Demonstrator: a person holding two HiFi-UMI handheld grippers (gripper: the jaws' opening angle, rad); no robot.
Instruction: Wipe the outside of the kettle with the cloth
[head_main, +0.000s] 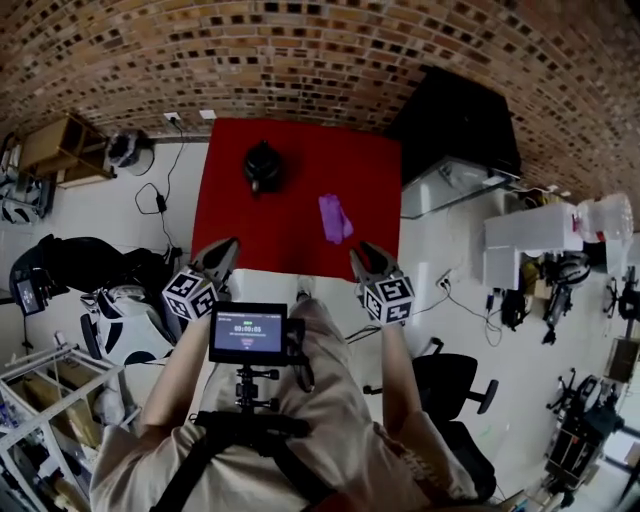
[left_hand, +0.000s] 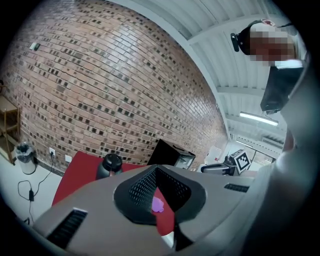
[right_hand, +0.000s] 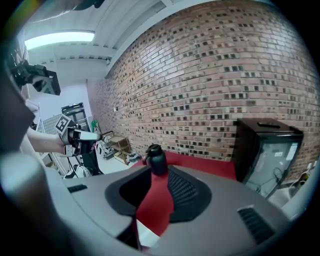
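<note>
My left gripper (left_hand: 156, 172) has its fingers pressed together with nothing between them. The fingers of my right gripper (right_hand: 160, 182) stand narrowly apart, also empty. Both hover over the near edge of the red table (head_main: 350, 160), touching nothing. The purple cloth (head_main: 335, 218) lies flat just beyond the right gripper, right of centre. The black kettle (head_main: 262, 165) stands upright farther off on the left, well apart from it. I judge this to be the reach, with wiping not yet begun. Next I need the right fingers wider and down onto the cloth. The kettle's lid looks on, so I cannot see what it holds.
</note>
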